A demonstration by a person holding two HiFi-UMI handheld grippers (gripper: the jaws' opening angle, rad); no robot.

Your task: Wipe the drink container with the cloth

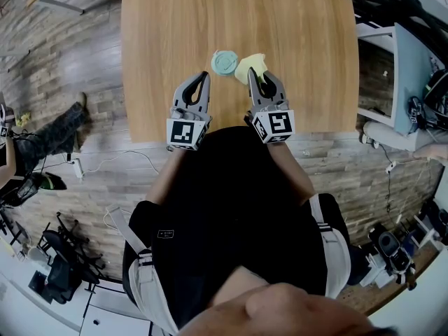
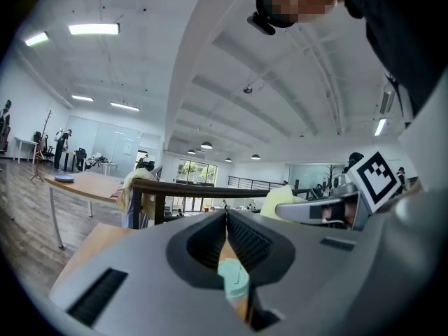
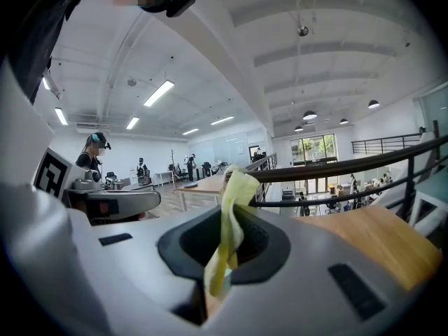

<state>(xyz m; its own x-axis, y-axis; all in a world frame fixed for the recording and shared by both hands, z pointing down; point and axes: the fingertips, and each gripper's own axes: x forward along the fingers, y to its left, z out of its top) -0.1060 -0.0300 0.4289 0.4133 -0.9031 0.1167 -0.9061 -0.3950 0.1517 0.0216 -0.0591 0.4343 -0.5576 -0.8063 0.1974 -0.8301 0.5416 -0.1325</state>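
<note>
A mint-green drink container (image 1: 225, 62) with a lid stands on the wooden table (image 1: 301, 40), near its middle. A yellow cloth (image 1: 250, 66) is bunched right beside it. My right gripper (image 1: 253, 75) is shut on that cloth; in the right gripper view the cloth (image 3: 238, 187) hangs pinched between the jaws of the right gripper (image 3: 228, 212). My left gripper (image 1: 204, 78) sits just left of the container with its jaws shut on nothing. In the left gripper view, the left gripper (image 2: 226, 219) has the container (image 2: 234, 278) showing low in its gap.
The table's near edge (image 1: 231, 133) runs just under both grippers, against my body. Wood floor surrounds the table. Another person's boot (image 1: 67, 127) and cables lie at the left. A white desk with gear (image 1: 409, 75) stands at the right.
</note>
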